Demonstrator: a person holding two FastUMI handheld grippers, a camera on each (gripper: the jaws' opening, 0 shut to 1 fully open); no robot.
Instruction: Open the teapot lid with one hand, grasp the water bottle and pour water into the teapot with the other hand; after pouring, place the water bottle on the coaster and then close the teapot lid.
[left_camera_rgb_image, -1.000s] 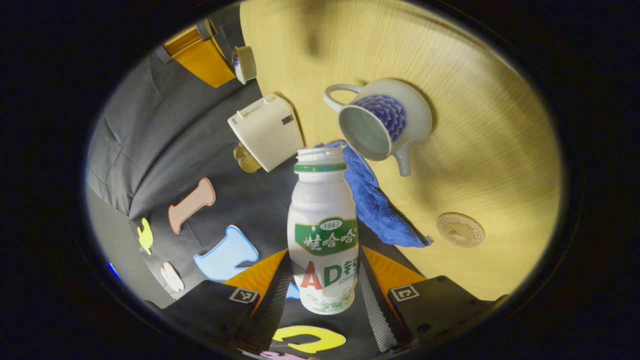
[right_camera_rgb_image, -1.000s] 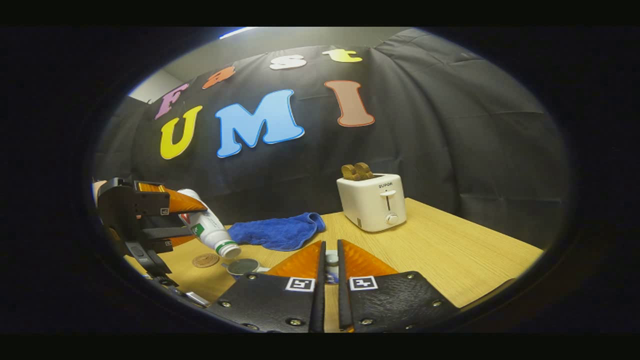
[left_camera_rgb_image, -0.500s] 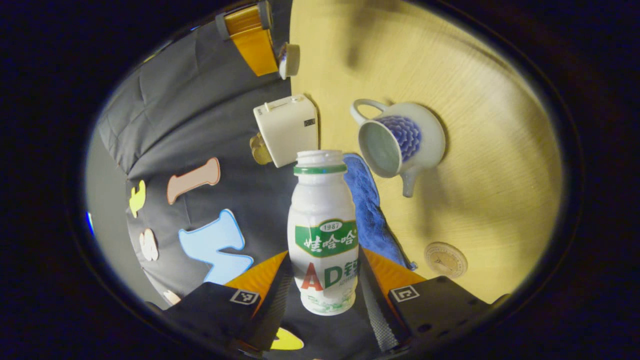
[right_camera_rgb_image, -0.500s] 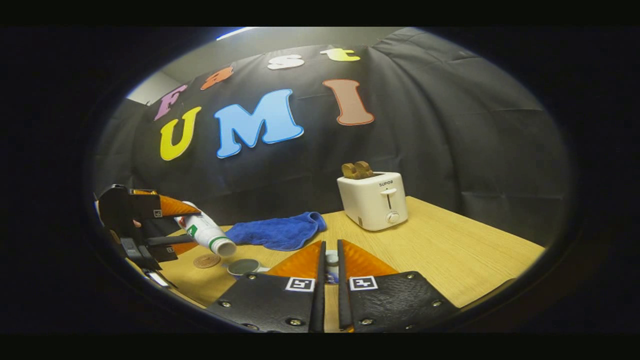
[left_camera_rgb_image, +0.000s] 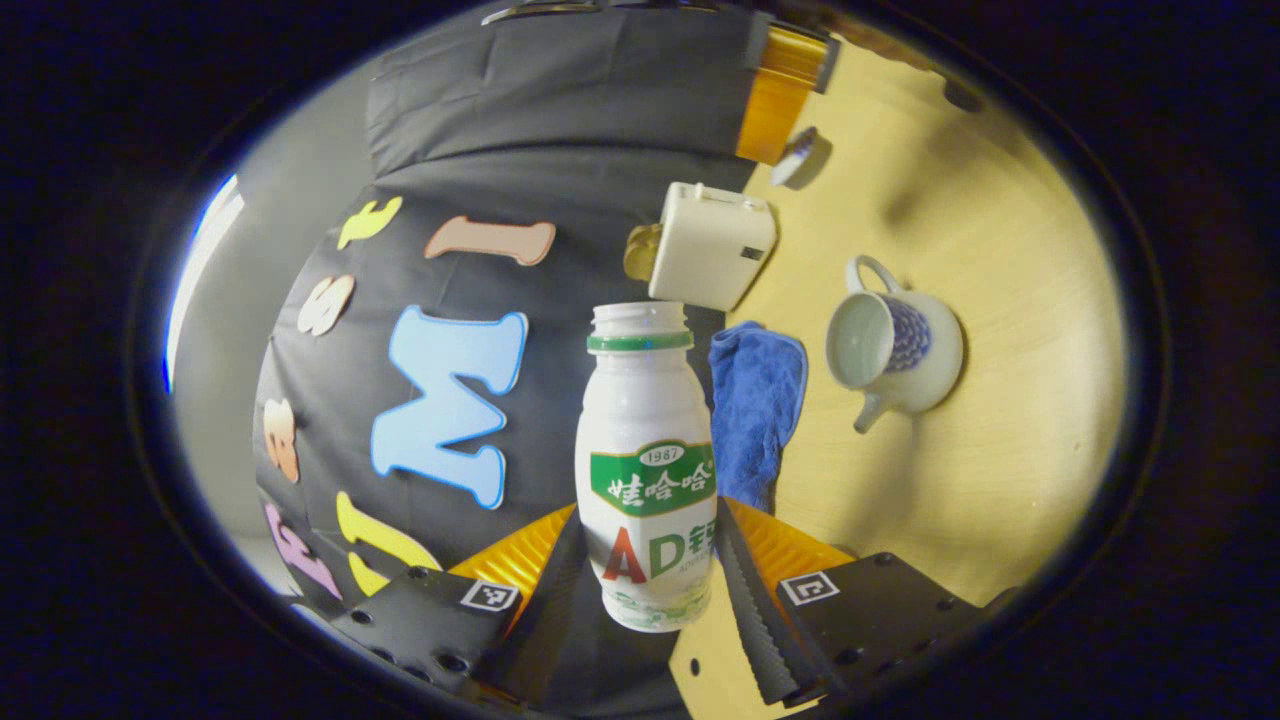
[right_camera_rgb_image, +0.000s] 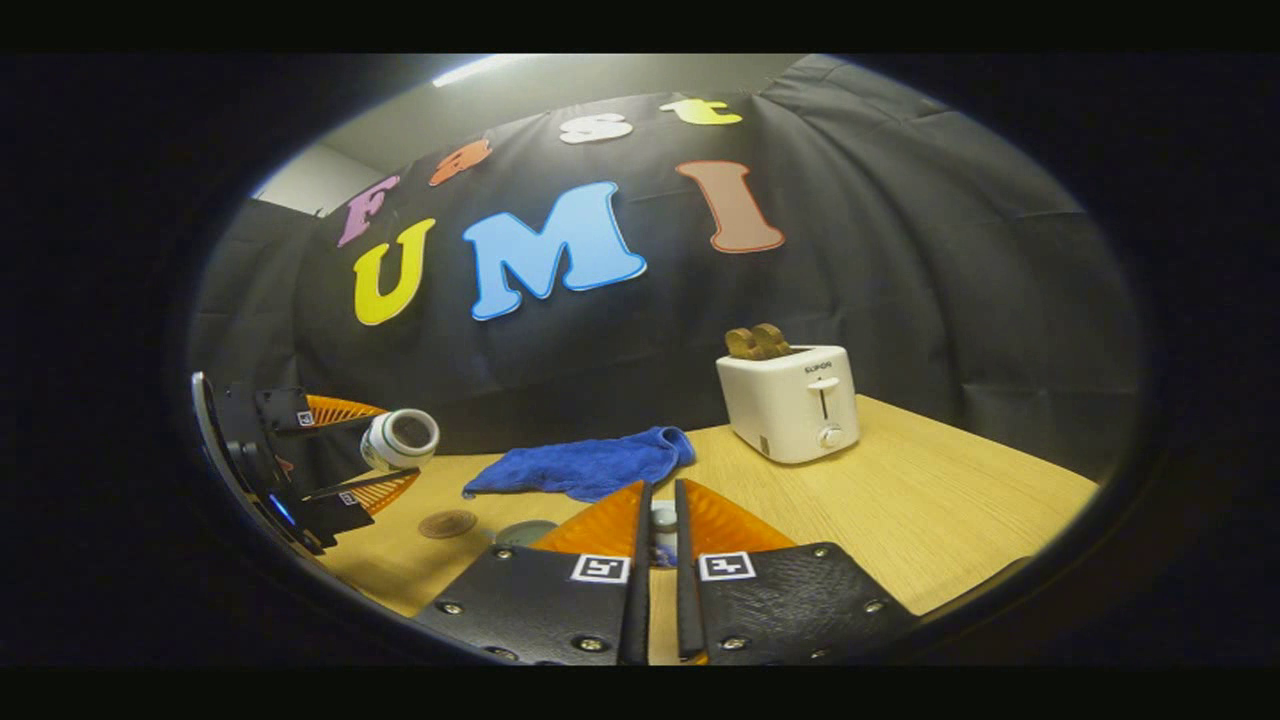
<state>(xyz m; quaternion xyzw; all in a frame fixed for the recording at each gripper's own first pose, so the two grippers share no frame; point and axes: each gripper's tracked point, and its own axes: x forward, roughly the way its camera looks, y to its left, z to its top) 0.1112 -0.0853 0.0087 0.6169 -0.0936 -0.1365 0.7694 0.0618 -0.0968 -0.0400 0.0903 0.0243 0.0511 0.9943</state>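
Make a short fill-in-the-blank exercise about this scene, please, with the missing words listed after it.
1. The left gripper is shut on the water ____.
2. The teapot stands on the table with its lid ____.
3. The blue cloth lies beside the white ____.
4. The right gripper holds the teapot ____ between its fingers.

Missing words: bottle; off; toaster; lid

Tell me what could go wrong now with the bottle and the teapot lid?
The water bottle has no cap and lies tipped in the left gripper, its mouth away from the open teapot. Any leftover water might drip on the table or blue cloth.

The coaster is small, so the bottle could land off-centre and topple.

The right gripper pinches the small lid at its jaw ends; it might slip before going back.
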